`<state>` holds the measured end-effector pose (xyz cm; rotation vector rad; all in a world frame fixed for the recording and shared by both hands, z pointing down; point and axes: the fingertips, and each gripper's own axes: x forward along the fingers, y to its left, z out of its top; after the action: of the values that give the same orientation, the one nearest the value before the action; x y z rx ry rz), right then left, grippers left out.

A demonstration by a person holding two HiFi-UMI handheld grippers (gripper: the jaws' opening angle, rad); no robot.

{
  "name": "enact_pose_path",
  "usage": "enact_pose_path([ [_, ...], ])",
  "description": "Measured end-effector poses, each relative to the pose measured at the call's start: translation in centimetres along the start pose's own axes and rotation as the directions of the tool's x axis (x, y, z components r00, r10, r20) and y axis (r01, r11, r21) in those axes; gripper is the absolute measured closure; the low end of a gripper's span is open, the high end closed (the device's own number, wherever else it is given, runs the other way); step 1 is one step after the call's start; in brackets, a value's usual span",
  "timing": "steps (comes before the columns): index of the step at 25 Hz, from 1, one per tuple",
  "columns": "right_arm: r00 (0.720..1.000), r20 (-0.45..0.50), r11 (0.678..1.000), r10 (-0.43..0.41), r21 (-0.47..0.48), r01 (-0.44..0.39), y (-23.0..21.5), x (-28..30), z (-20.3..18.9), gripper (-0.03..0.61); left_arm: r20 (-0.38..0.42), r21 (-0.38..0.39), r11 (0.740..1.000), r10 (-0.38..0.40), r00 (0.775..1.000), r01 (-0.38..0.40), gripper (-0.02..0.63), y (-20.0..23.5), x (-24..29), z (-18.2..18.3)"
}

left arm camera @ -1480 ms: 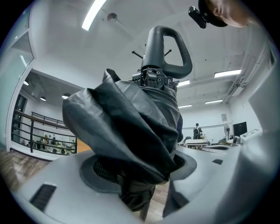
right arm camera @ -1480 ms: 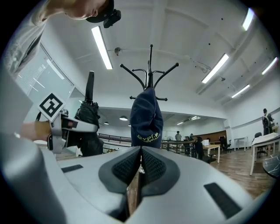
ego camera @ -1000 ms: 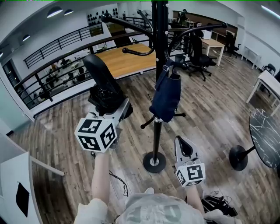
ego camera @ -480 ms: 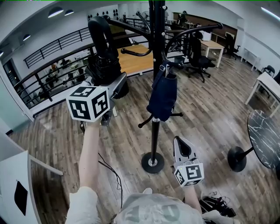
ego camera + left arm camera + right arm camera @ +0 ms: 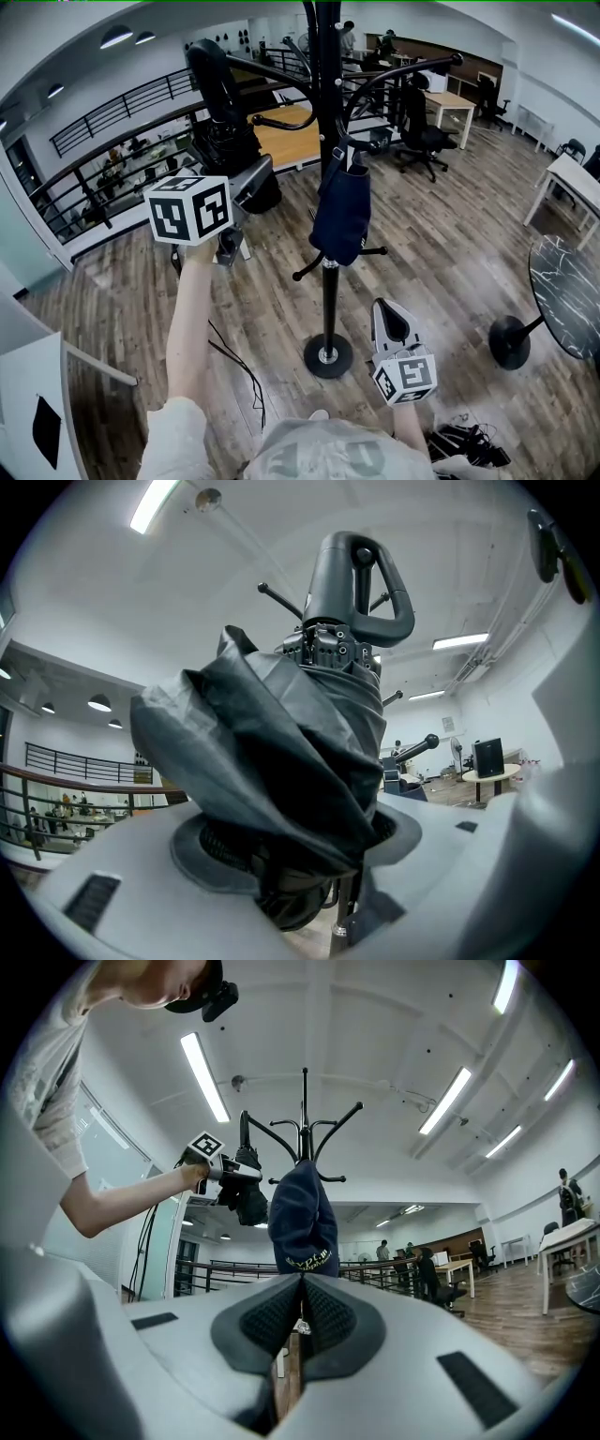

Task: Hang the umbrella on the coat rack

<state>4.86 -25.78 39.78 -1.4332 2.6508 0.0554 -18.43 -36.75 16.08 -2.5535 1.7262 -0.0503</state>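
Head view: left gripper [image 5: 246, 192] clamping folded umbrella [image 5: 225, 131], handle [image 5: 208, 67] up, beside coat rack arm [image 5: 286, 122]; right gripper [image 5: 392, 323] closed, empty, lower.

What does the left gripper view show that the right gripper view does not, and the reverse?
Only the left: the left gripper close up, shut on the umbrella below its loop handle. Only the right: the right gripper shut and empty, the person's arm, a navy bag on the coat rack. Both: umbrella and coat rack.
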Motion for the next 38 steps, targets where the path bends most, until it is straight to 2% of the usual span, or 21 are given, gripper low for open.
enact_pose_path([
  [4,1.0,0.005,1.0,-0.012,0.014,0.012,-0.4,0.0,-0.1,0.546,-0.006,-0.002,1.0,-0.026,1.0,0.026,0.308,-0.5,0.8,0.4],
  [10,1.0,0.001,0.999,-0.015,0.037,0.015,-0.7,-0.1,-0.5,0.546,-0.005,0.025,1.0,-0.009,1.0,0.009,0.308,-0.1,0.8,1.9],
  [17,1.0,0.003,0.998,-0.017,0.067,0.016,-0.8,0.1,-0.8,0.546,-0.083,0.076,0.997,0.004,0.997,0.003,0.308,0.0,1.6,0.1],
  [24,0.999,-0.016,0.997,-0.028,0.076,0.029,-1.2,-0.4,-1.4,0.546,-0.094,0.017,0.999,-0.028,0.995,0.03,0.308,-0.6,1.9,-2.4],
  [38,0.998,-0.044,0.996,-0.05,0.07,0.053,-1.9,-1.2,-2.2,0.546,-0.119,-0.05,0.993,-0.109,0.987,0.104,0.308,-2.8,4.1,-6.1],
])
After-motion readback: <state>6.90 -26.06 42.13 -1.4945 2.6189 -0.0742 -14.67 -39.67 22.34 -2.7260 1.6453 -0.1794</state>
